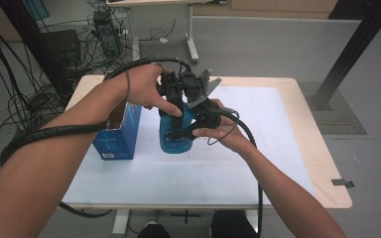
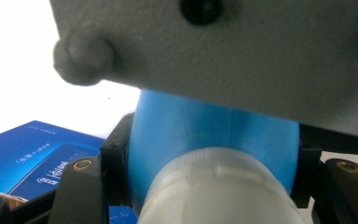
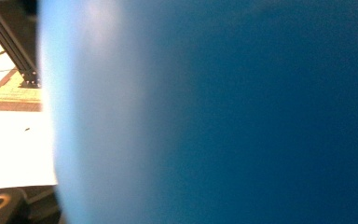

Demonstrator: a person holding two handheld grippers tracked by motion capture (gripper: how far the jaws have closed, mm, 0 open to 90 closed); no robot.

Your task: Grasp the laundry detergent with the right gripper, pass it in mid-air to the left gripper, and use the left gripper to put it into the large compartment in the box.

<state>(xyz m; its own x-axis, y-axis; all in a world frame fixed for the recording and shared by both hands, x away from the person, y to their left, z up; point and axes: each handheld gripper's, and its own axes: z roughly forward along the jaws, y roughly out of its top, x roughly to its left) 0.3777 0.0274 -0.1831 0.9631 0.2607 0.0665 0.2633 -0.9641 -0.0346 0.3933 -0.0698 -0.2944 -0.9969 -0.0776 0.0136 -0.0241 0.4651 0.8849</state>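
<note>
High view: even, soft indoor light, no hard shadows; faint shade under blue box (image 1: 116, 136) on white table (image 1: 258, 163). Picture soft, low detail; forearms at bottom edge stretched wide by lens. Left gripper view: table behind blown out to pure white; grey plate (image 2: 223, 56) and white cap (image 2: 219, 191) too close, blurred; blue bottle (image 2: 191, 130) moderately sharp. Right gripper view: bottle surface pressed near lens, fully out of focus, bright at left, darkening rightward; table overexposed.
</note>
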